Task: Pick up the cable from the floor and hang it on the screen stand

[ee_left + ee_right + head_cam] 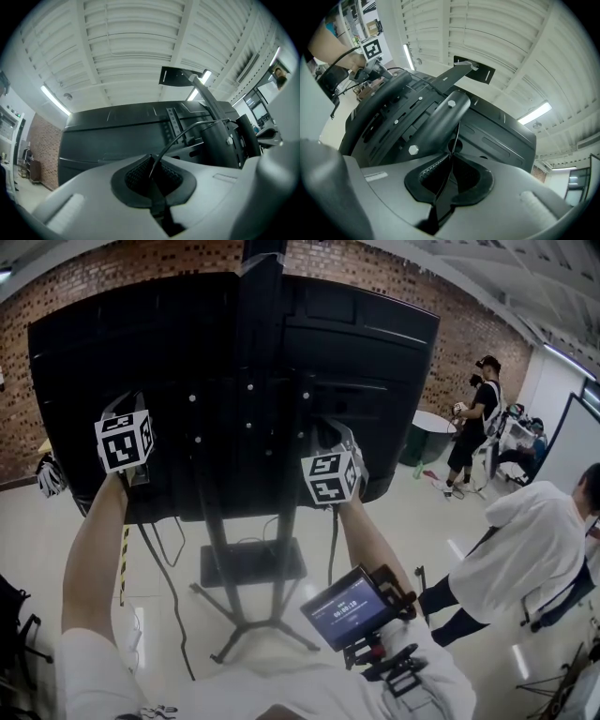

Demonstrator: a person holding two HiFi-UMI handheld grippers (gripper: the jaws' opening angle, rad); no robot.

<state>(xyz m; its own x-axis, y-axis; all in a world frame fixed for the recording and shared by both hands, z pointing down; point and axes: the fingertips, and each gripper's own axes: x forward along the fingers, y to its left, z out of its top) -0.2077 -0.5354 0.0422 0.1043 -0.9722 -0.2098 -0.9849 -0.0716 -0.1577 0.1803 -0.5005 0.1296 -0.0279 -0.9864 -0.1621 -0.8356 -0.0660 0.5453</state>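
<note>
1. Left gripper [152, 176]: jaws pinched together on a thin black cable [183, 131]. Right gripper [449, 176]: likewise clamped on that cable, which rises from its pads along the column.
2. Location: the cable is off the floor, strung between both grippers behind the screen [94, 362]. It runs to the screen stand's column [258, 343]. Whether it already rests on the stand cannot be told.
3. Handling, as judged: light, limp and thin, so it is likely to sag and may slip through a slack grip. Two holds either side of the column suit laying the span over the mount.
4. Surroundings: other leads [161, 559] hang from the screen's lower edge beside the stand base [253, 563]. The slotted mounting rail [174, 123] and bolt head [413, 150] could snag the cable. Two bystanders [539, 540] are well apart at the right and do not obstruct.
</note>
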